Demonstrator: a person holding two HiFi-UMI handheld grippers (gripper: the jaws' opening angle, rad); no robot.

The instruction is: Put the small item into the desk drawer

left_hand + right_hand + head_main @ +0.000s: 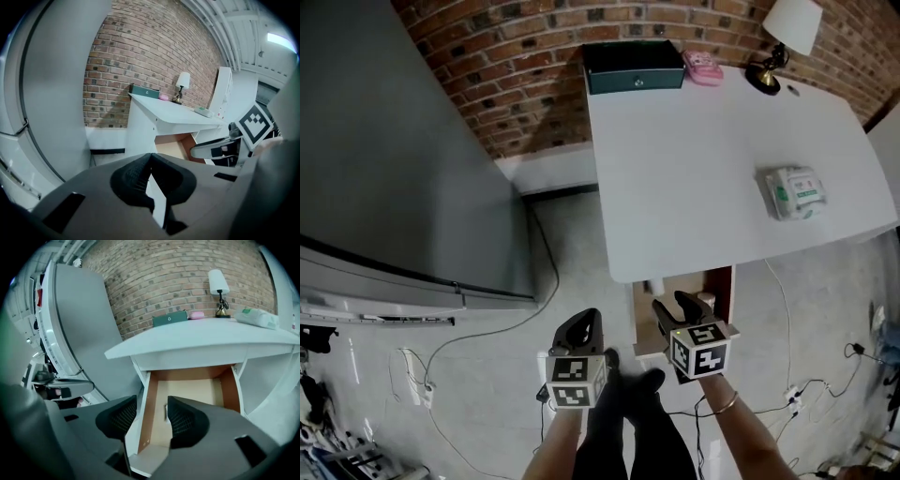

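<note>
The desk drawer (729, 291) stands pulled out under the near edge of the white desk (694, 178). Its pale wooden floor (197, 392) shows in the right gripper view. A small thin pale item (165, 411) lies on that floor near the left wall. My right gripper (678, 309) hovers over the drawer's front, open, with nothing between its pads (185, 420). My left gripper (581, 323) hangs to the left of the drawer above the floor. Its tips (150, 157) meet and hold nothing.
On the desk sit a dark green box (634, 67), a pink case (703, 67), a lamp (783, 42) and a wrapped tissue pack (794, 192). A tall grey cabinet (394, 169) stands at the left. Cables (487, 328) trail over the floor.
</note>
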